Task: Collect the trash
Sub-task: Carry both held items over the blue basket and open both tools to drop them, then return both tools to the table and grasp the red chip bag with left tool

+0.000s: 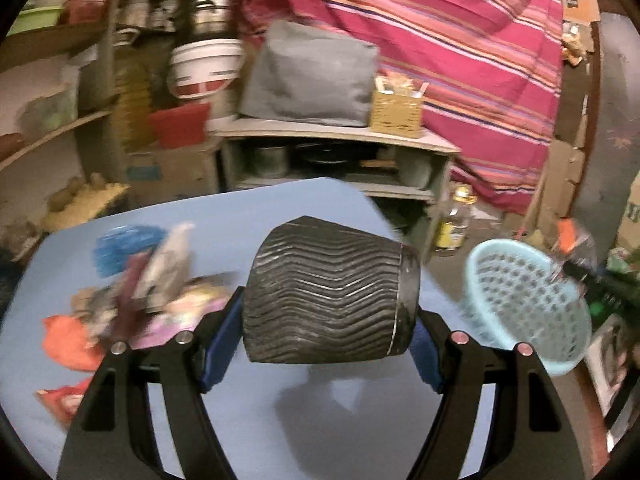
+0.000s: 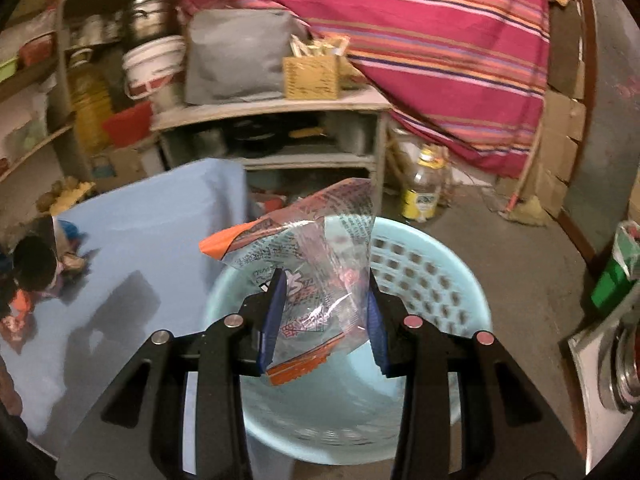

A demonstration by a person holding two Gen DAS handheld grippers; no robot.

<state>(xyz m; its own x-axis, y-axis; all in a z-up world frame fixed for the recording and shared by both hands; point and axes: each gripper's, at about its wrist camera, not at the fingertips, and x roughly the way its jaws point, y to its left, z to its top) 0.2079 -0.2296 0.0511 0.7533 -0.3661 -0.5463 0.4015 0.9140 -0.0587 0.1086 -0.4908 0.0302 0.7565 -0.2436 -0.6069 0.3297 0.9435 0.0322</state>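
My left gripper is shut on a black ribbed paper cup lying sideways between the blue pads, held above the blue table. A pile of wrappers lies on the table to its left. A light blue perforated basket hangs off the table's right side. In the right wrist view my right gripper stands over the basket. Its jaws are apart, and a clear plastic wrapper with orange edges sits loosely between them, touching the left pad.
A grey shelf unit with a grey bag and a wicker box stands behind the table. A striped red cloth hangs at the back right. A yellow-labelled bottle stands on the floor. Buckets and pots fill the shelves on the left.
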